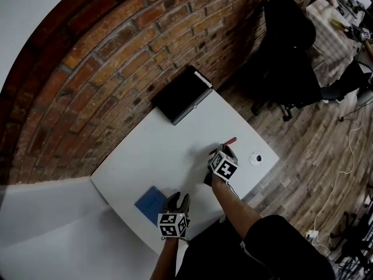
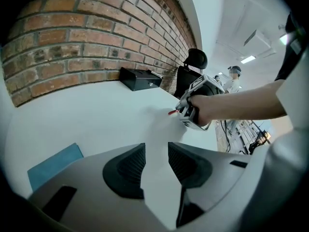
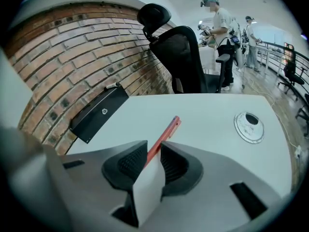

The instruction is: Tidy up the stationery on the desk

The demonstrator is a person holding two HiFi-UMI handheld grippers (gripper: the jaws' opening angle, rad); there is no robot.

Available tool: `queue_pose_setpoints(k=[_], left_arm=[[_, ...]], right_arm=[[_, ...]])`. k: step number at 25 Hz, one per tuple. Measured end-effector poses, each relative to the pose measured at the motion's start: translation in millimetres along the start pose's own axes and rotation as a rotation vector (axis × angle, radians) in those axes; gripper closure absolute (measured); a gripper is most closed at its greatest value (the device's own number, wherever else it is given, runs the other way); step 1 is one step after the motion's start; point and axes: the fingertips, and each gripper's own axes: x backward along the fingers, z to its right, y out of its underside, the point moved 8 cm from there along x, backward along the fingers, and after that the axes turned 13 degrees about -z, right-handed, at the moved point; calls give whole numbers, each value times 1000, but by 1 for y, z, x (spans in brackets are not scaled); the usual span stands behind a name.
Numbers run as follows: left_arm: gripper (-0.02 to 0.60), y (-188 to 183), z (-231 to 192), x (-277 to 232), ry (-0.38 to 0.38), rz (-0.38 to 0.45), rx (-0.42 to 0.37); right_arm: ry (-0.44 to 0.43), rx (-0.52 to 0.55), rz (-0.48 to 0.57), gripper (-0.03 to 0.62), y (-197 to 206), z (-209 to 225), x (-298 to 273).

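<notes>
The right gripper (image 3: 153,152) has its fingers (image 3: 129,162) clenched on a red pen (image 3: 166,134), pinching it low on the barrel so that most of its length sticks out forward past the tips. The pen's long axis runs roughly along the gripper's own line, leaning a little to the right, towards the far edge of the white bench (image 3: 207,112). Whether the pen's free end is clear of the surface cannot be told. The likely destination, a flat black box (image 3: 99,112), lies ahead and to the left of these fingers, hard against the brick wall (image 3: 72,52) and well apart from the pen. So the carry would probably need a swing leftward, with the barrel turned to match the box's long side. From above the box looks shut, and nothing of its inside shows. The left gripper (image 2: 156,161) hangs near the bench's front edge with its fingers (image 2: 128,166) released and only bare bench between them. A blue pad (image 2: 53,166) lies flat just to its left, so that hand is the nearer one for it. It is farther from the box than the right gripper is. A round cable port (image 3: 248,126) sits in the bench to the right of the pen, and an office chair (image 3: 181,57) stands beyond the far edge.
</notes>
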Motion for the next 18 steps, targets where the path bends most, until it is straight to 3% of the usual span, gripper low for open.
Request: queue_pose_setpoints(k=[8,18], left_arm=[[425,11,-11,3,-2,-14,21],[425,13,-19,6,-15,-7,39]], right_arm=[[20,-58,-5,520,0,-4,-5],[21,-53,-7,522,-2,-8,-8]])
